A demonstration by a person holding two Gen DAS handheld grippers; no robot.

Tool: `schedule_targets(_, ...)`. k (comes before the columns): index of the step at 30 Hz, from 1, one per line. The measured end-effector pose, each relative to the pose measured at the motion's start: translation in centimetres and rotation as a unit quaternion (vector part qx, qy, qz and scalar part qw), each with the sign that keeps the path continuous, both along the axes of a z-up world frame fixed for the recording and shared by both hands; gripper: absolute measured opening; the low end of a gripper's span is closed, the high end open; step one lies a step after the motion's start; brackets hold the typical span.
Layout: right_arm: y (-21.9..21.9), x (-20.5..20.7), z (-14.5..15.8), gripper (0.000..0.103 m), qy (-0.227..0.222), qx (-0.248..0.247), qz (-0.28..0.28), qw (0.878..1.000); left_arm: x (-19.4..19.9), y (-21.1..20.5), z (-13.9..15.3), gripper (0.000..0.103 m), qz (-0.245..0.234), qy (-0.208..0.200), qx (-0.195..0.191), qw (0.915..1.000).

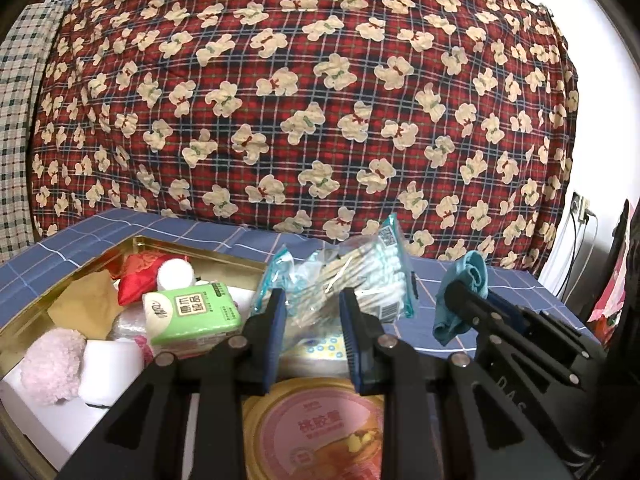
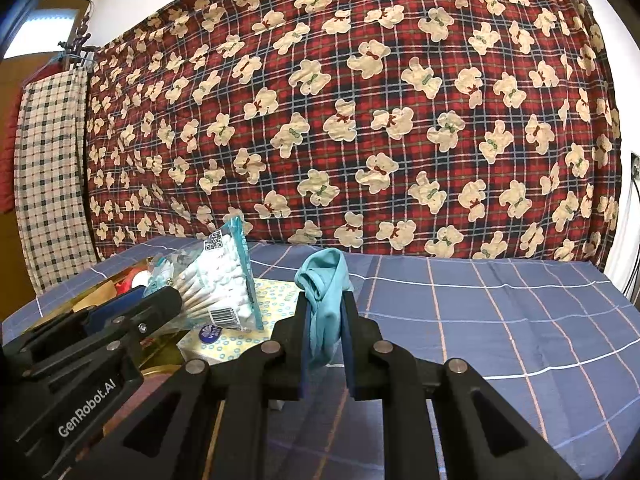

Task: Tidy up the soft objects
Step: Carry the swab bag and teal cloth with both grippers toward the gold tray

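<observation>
Two grippers, both loaded. Your gold tray (image 1: 132,246) sits at the left edge of the blue checked cloth (image 2: 500,320), packed with a pink fluffy item (image 1: 52,364), white foam blocks (image 1: 108,368), a green tissue pack (image 1: 192,312) and a red pouch (image 1: 140,276). Left gripper (image 1: 312,320): jaws narrow, pinching the cotton swab bag (image 1: 352,276) just past the tray's right rim. Right gripper (image 2: 324,332): jaws clamped tight on the teal cloth (image 2: 326,296), lifted over the cloth's middle, beside the swab bag.
</observation>
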State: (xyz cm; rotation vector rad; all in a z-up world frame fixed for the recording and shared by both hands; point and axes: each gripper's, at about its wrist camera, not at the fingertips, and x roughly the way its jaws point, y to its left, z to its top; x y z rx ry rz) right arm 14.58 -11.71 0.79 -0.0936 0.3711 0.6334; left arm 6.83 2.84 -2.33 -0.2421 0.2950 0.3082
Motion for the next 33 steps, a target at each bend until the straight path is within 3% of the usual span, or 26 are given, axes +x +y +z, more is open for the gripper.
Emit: schedule_targets(33,1.6,-1.9,0.1,0.015,-0.017,0.004,0.028,0.999,-2.2,1.3,0.5,0.025,-0.002,-0.020,-0.019,0.9996)
